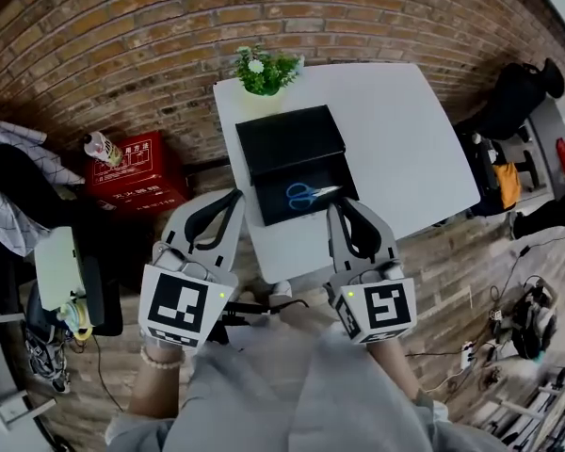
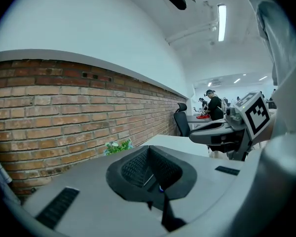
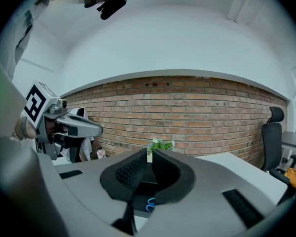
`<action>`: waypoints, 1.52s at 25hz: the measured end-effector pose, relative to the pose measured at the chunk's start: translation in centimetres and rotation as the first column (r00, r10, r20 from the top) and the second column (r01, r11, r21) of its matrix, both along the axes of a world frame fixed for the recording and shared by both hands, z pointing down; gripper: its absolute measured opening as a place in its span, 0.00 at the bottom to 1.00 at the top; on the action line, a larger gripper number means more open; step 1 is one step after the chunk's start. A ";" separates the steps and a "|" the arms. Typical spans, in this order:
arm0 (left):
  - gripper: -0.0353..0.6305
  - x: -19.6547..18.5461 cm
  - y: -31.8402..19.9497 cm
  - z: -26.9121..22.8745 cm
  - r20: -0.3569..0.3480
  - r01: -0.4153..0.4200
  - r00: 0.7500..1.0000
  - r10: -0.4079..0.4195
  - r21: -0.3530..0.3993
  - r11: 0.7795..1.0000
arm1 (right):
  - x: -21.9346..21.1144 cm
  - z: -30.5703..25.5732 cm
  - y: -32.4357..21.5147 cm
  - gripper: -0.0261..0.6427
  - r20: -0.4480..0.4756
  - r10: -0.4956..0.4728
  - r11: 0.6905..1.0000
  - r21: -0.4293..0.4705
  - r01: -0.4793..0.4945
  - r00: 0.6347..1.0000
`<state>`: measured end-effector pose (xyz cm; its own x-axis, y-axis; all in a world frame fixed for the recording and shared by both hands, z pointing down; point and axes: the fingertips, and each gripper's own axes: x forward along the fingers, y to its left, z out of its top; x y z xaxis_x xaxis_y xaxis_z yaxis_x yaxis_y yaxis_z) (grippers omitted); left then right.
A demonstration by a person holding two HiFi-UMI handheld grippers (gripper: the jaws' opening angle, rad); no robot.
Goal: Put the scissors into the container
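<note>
The left gripper [image 1: 234, 196] has its jaws pressed together with nothing between them; in the left gripper view [image 2: 148, 151] the ribbed pads [image 2: 133, 168] meet at the tips. The right gripper [image 1: 332, 205] also has its jaws together and is empty, as the right gripper view [image 3: 147, 154] shows. Both hover at the near side of the white bench [image 1: 395, 149], the left one by the near left corner of the container [image 1: 271, 207] and the right one by its near right corner. Neither visibly touches anything. The scissors [image 1: 306, 194], one pair with blue handles, lie inside the black container, whose lid [image 1: 290, 137] lies open on the far side. Their blue handles also show below the right gripper's jaws [image 3: 150, 204]. There are two grippers, one container, and one potted plant [image 1: 264, 72] at the bench's far left corner. One red box [image 1: 137, 175] stands on the floor to the left, with one bottle [image 1: 102, 147] on it.
</note>
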<state>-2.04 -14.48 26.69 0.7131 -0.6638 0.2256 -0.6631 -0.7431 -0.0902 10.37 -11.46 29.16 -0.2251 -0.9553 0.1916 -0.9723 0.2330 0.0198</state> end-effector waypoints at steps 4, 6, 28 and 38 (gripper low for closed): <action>0.08 -0.1 -0.3 -0.2 -0.007 0.001 1.000 -0.001 0.005 1.000 | -0.7 -0.1 -0.3 0.13 -0.008 -0.017 1.000 -0.002 0.017 1.000; 0.08 0.0 -0.4 -0.3 -0.010 -0.005 1.000 0.005 0.009 1.000 | -0.9 -0.1 -0.5 0.13 -0.012 -0.022 1.000 0.000 0.022 1.000; 0.08 1.0 -1.5 0.5 -0.009 -0.034 0.999 0.034 0.000 0.999 | -1.0 0.6 -1.3 0.13 -0.054 -0.032 0.999 -0.018 0.032 0.998; 0.08 1.0 -2.1 0.5 -0.021 -0.032 0.999 0.032 -0.012 0.999 | -0.8 0.8 -1.8 0.13 -0.056 -0.030 0.999 -0.031 0.028 0.998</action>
<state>-1.00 -16.60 27.14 0.7383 -0.6380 0.2188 -0.6409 -0.7647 -0.0671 9.62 -13.25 29.95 -0.2405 -0.9421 0.2338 -0.9626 0.2624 0.0670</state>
